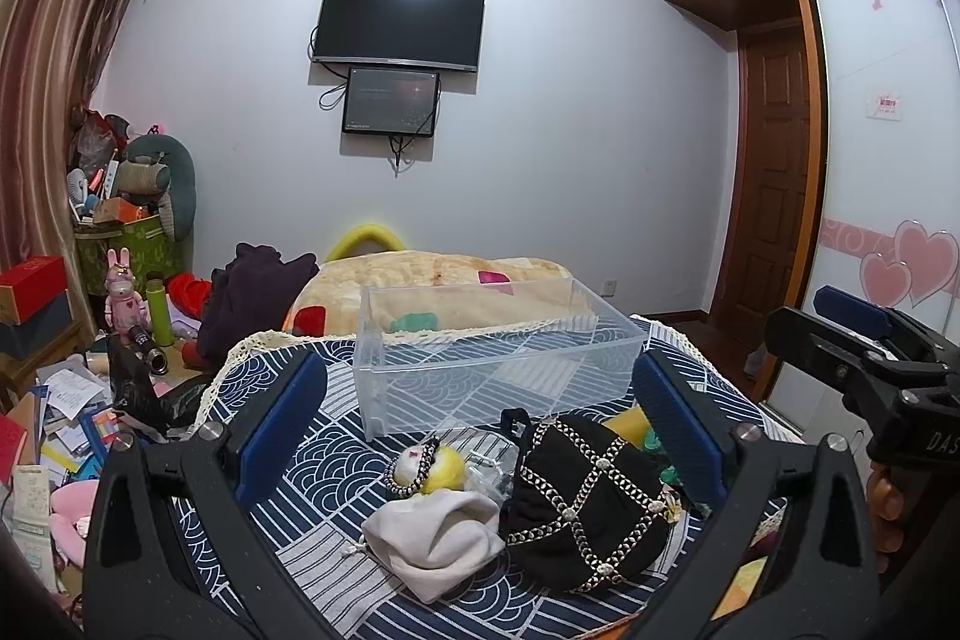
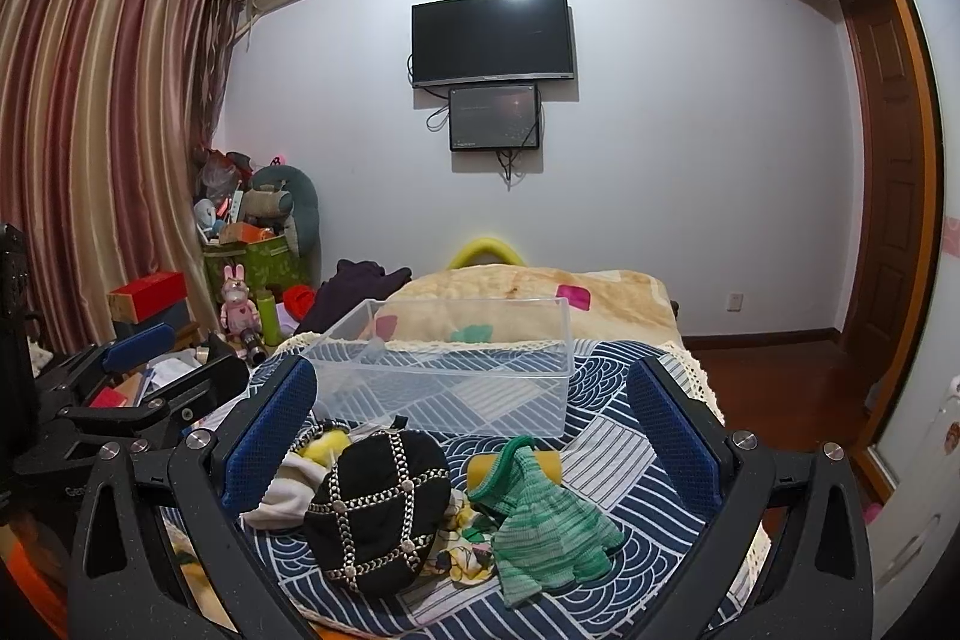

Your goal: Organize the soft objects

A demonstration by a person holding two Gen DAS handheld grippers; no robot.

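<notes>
Hovering spread and empty, left tongs (image 1: 480, 436) and right tongs (image 2: 474, 436) flank black studded hat (image 2: 375, 511); right handle reads "DAS".

Black jaws, blue pads (image 1: 282, 418), silver screws (image 2: 744, 440)

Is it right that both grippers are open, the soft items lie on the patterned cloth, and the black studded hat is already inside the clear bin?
Not quite. The black studded hat is not in the clear bin; the right wrist view shows it on the patterned cloth in front of the bin, beside the green knit piece. The rest holds: the left gripper and right gripper are open.
</notes>
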